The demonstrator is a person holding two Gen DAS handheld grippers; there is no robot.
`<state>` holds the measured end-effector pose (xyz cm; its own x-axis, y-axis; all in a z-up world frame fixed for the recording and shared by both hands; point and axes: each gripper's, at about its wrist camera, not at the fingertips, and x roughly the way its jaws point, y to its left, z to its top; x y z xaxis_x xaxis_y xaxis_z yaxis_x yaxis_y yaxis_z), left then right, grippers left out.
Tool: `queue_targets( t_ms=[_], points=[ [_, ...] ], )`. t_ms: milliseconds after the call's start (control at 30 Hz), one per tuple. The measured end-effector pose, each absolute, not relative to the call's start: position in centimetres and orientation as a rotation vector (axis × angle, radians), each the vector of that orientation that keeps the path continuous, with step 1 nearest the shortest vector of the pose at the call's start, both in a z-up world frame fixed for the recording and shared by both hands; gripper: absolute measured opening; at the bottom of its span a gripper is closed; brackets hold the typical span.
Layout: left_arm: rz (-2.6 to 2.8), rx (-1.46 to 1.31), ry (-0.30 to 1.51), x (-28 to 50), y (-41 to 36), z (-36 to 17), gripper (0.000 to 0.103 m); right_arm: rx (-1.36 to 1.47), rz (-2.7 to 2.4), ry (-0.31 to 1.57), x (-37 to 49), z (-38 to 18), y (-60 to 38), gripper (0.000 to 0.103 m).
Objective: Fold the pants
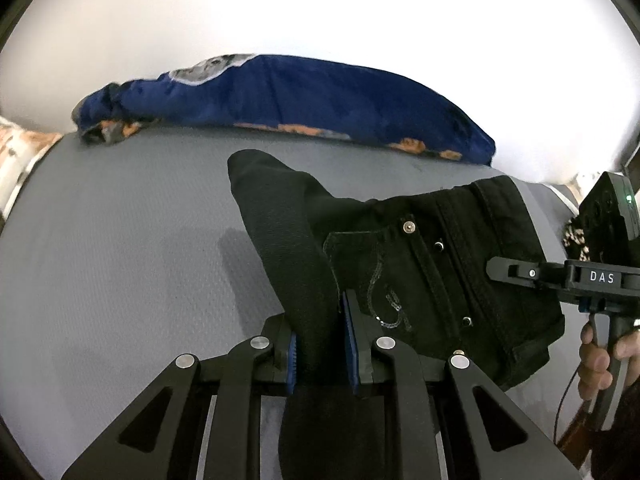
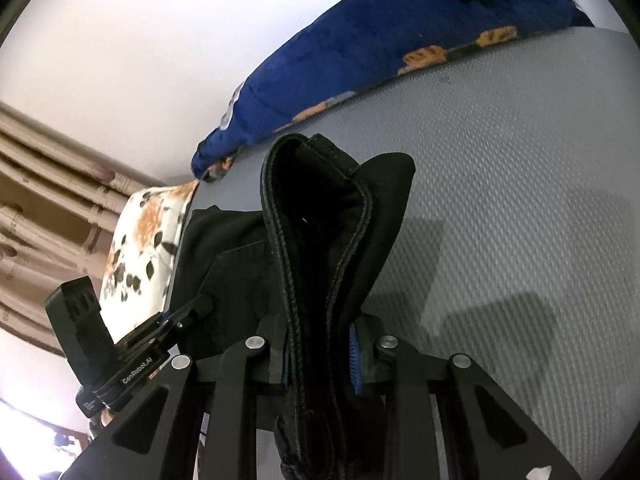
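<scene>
Grey textured mattress (image 1: 120, 240) fills most of both views, w/ a plain white wall (image 1: 320, 8) behind it. A blue blanket (image 1: 304, 96) w/ orange patches lies bunched along the far edge against the wall; a floral pillow (image 2: 140, 240) sits at the bed's corner, beige curtains (image 2: 44, 184) beyond it. The black pants (image 1: 420, 264) are lifted off the bed btwn both tools, pocket stitching and rivets facing the left cam. Left gripper (image 1: 320, 344) has its fingers pinching a fold of plain black leg fabric (blue pads (image 1: 352, 340) pressed into it). Right gripper (image 2: 320, 356) fingers are clamped on the thick seamed waistband edge, which stands upright above them
</scene>
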<state>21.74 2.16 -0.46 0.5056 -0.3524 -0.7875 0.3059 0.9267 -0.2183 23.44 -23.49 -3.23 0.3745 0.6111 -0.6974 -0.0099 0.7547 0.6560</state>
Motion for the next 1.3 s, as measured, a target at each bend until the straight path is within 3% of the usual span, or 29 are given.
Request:
queue_targets(
  t_ms=[467, 533, 667, 867, 1000, 1300],
  points=[
    [-0.384, -0.004, 0.981, 30.3, 0.8, -4.2, 0.021, 0.582, 0.317, 1.115, 31.0, -6.0, -24.3, 0.021],
    [-0.377, -0.010, 1.007, 30.7, 1.4, -6.0, 0.025, 0.569, 0.274, 1.117, 30.9, -7.2, -24.8, 0.023],
    [-0.377, -0.029, 1.005, 30.6, 2.4, -8.2, 0.045, 0.457, 0.201, 1.109, 30.3, -8.8, -24.4, 0.048],
    [-0.303, -0.019, 0.984, 30.0, 2.7, -8.3, 0.065, 0.437, 0.161, 1.091, 29.9, -8.8, -24.2, 0.051],
    [-0.262, -0.003, 0.997, 28.7, 2.8, -7.4, 0.065, 0.384, 0.115, 1.100, 28.6, -8.4, -23.9, 0.060],
    [-0.164, 0.093, 0.947, 20.8, 3.7, -5.1, 0.070, 0.280, 0.056, 1.041, 22.7, -5.2, -23.4, 0.065]
  ],
)
